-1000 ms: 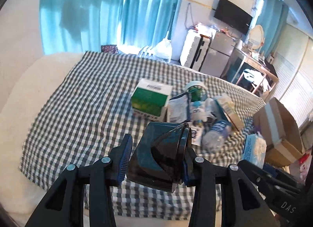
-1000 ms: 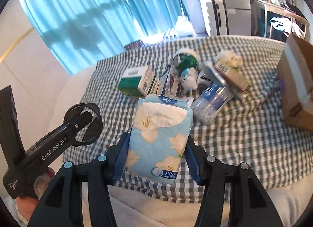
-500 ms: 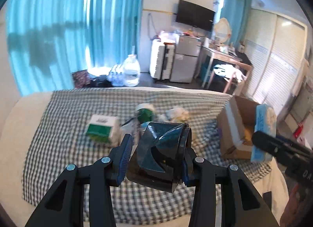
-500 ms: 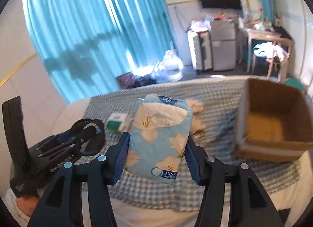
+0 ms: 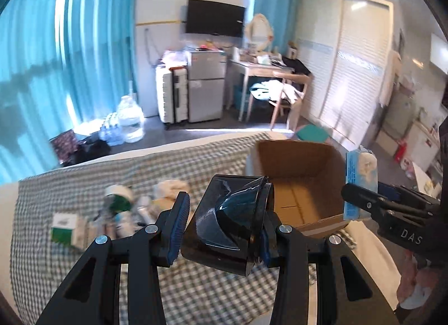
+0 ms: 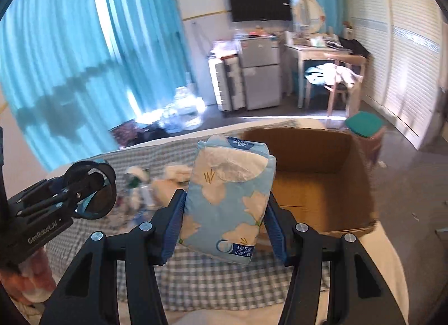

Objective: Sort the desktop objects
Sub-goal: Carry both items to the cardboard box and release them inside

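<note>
Presently my left gripper (image 5: 221, 229) clamps the black container (image 5: 229, 221) and my right gripper (image 6: 224, 213) clamps the tissue pack (image 6: 228, 199), both held clear of the checked cloth (image 5: 196, 291) near the cardboard box (image 6: 322, 185), presumably for dropping in.

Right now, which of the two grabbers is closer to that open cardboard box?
Right, I'd judge. The right gripper, holding the tissue pack, is at the cardboard box near its open front. The left gripper, holding a black container, is further left, over the checked cloth.

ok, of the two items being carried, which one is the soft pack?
The blue floral tissue pack, held in the right gripper. The left gripper holds a rigid, glossy black container instead.
</note>
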The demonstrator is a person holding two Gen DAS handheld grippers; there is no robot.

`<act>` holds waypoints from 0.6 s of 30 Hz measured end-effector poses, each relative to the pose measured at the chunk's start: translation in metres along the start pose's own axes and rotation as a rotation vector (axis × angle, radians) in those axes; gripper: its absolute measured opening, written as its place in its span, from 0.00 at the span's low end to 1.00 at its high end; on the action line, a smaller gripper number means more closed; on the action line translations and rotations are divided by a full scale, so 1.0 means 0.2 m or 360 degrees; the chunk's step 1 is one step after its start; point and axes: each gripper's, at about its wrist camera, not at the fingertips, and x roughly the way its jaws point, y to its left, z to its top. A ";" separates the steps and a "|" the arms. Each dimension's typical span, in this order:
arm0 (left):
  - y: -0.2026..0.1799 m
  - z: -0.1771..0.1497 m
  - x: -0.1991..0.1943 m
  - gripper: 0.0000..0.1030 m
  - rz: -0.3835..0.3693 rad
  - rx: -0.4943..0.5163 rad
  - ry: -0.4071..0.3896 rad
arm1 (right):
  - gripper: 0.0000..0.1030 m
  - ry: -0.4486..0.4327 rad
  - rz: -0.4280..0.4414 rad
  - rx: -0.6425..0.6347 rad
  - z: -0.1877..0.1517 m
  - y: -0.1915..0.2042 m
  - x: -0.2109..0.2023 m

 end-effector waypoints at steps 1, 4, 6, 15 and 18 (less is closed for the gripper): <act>-0.05 0.02 0.04 0.42 -0.0024 0.0017 0.0009 | 0.53 0.0002 -0.0013 0.0020 0.01 -0.05 0.01; -0.21 0.04 0.17 0.42 -0.0112 0.0065 0.0034 | 0.53 0.0035 -0.0065 0.0091 0.03 -0.22 0.08; -0.29 0.05 0.26 0.39 -0.0151 0.0088 0.0053 | 0.53 0.0059 -0.0081 0.0131 0.04 -0.32 0.13; -0.49 0.06 0.69 0.33 -0.0162 0.0132 0.0224 | 0.53 0.0206 -0.0158 0.0280 -0.03 -0.64 0.38; -0.45 0.04 0.69 0.54 -0.0205 0.0079 0.0240 | 0.57 0.0228 -0.0149 0.0308 -0.07 -0.67 0.41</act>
